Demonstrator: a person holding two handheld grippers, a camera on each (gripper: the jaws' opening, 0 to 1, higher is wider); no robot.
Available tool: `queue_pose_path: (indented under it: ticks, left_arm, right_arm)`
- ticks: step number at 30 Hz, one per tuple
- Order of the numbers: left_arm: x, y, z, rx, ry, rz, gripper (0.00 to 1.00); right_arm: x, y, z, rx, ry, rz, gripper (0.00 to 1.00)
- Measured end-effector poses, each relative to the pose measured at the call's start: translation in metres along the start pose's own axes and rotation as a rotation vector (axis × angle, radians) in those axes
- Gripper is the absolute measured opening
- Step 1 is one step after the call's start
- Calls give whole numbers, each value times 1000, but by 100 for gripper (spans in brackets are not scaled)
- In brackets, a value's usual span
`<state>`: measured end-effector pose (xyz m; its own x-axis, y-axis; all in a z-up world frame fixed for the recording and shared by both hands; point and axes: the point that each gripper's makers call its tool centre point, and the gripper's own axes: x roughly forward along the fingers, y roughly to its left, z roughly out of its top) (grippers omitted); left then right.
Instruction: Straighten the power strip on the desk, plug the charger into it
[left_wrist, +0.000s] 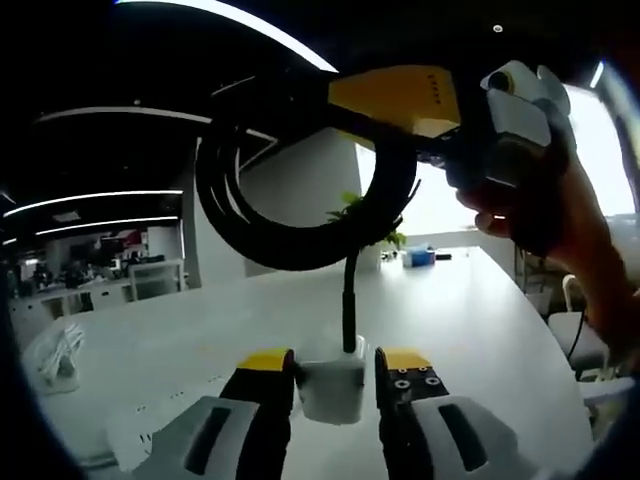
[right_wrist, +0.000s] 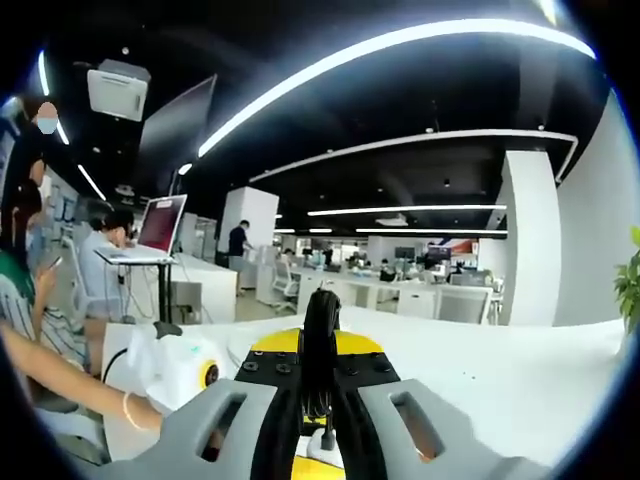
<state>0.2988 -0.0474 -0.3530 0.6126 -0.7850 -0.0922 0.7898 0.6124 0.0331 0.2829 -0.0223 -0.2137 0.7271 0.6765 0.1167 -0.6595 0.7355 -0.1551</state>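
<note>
Open-plan office, dark ceiling with long light strips, white tabletop (left_wrist: 470, 320) running toward a bright window.

Left gripper view. Left claw (left_wrist: 335, 375): yellow-tipped jaws nearly closed on a white charger block (left_wrist: 330, 385), clamped from both sides and held above the tabletop. Black cable (left_wrist: 350, 300): rises from the top of the block and sweeps up into a large loop (left_wrist: 235, 215). Right claw (left_wrist: 400, 100): enters from the upper right with a person's hand (left_wrist: 545, 215) behind it; the loop's upper end meets its yellow jaw. Green plant (left_wrist: 352, 205): near the far edge of the tabletop, partly behind the loop. White bundle (left_wrist: 55, 360), perhaps packaging: near the left edge, too blurred to name.

Right gripper view. Right claw (right_wrist: 320, 390): jaws drawn close on the black cable (right_wrist: 320, 330), which stands up between them. Laptop on a stand (right_wrist: 160, 225): at the left, people seated beside it. Rows of desks (right_wrist: 400, 285) behind.

Progress, as judged: charger and cable are lifted clear; no power strip can be identified, so its straightening cannot be confirmed. Plugging in appears wholly outstanding.
</note>
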Motion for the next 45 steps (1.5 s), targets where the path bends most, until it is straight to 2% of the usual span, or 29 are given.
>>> queue_pose_path:
  ticks: [4,9,16,18,21,27,35,40,45]
  left_arm:
    - [0,1,1,-22,-1,-8,28]
    - [1,5,3,-3,8,-26,27]
    - [6,8,0,16,70,-94,26]
    - [7,8,-1,25,93,-113,26]
    - [9,11,-3,84,124,-115,26]
    - [10,12,-2,118,142,-149,25]
    - [17,18,-2,118,156,-198,25]
    - [24,29,0,167,190,-217,25]
    - [30,32,3,179,191,-260,25]
  right_arm:
    - [0,1,0,-3,1,1,6]
    - [-1,1,1,-12,-4,-3,6]
    - [1,1,-2,-22,0,-10,6]
    - [2,0,-4,-24,3,-13,6]
    - [3,-2,-5,-24,4,-19,6]
    - [4,-6,-6,-14,-4,-31,6]
    - [12,-15,-7,-14,-3,-46,6]
    - [19,-21,-9,-26,3,-51,6]
    - [22,-28,-6,-23,-1,-62,6]
